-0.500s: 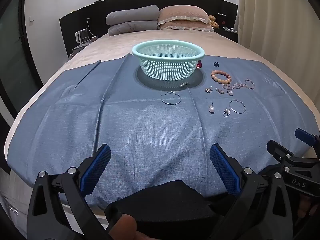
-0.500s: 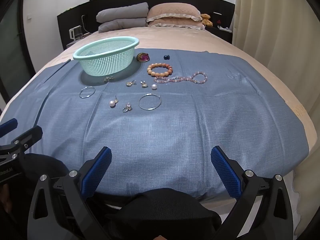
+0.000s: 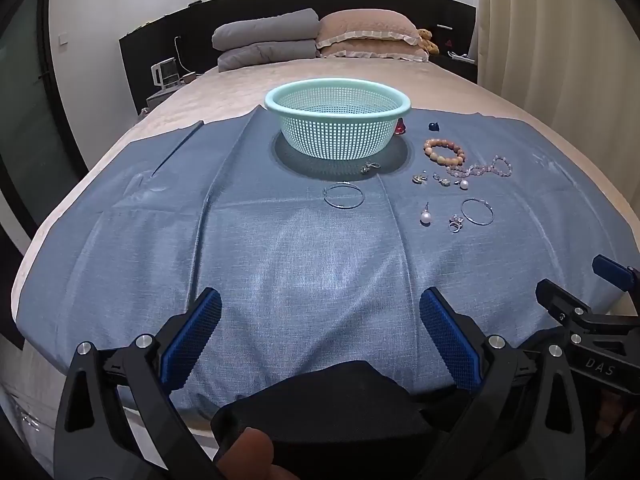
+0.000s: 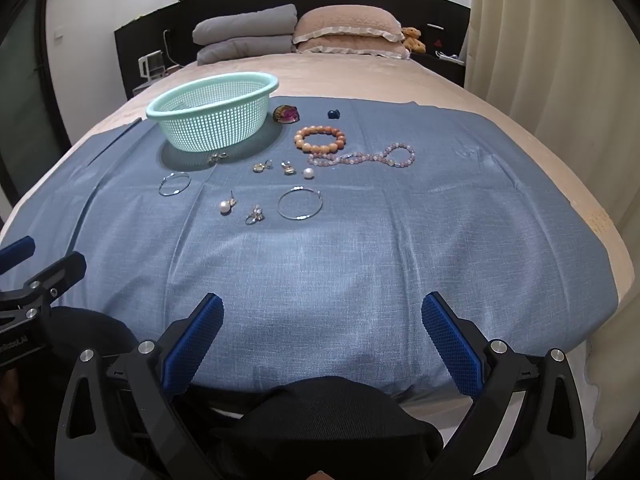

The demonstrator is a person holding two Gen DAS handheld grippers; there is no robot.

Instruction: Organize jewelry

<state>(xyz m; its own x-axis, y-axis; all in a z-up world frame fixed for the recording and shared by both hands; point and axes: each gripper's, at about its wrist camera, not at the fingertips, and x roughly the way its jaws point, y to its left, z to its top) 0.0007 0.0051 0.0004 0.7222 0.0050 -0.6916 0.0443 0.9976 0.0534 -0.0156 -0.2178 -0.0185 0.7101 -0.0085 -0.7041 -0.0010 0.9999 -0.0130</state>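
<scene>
- Left gripper, black with blue ribbed pads, fills the bottom of the left wrist view; its jaws stand spread wide with nothing between them, over the near edge of the blue woven cloth.
- Right gripper, of the same make, sits at the bottom of the right wrist view, jaws likewise spread and empty above the cloth's near edge.
- Each gripper's tip pokes into the other's view: the right one at the lower right edge, the left one at the lower left edge.
- Mid-frame in the right wrist view lie a large silver hoop, a white pearl earring and a small silver ring, apart from one another.
- Further left lies a second silver hoop.
- Beyond them: small gold-toned earrings and a loose white pearl.
- Further up: an orange beaded bracelet, touching a pale pink beaded strand.
- In the upper left stands a mint-green perforated plastic basket, upright on the cloth.
- Just right of the basket sit a reddish iridescent ornament and a small dark blue piece.
- At the top, grey and beige pillows rest against a black headboard.
</scene>
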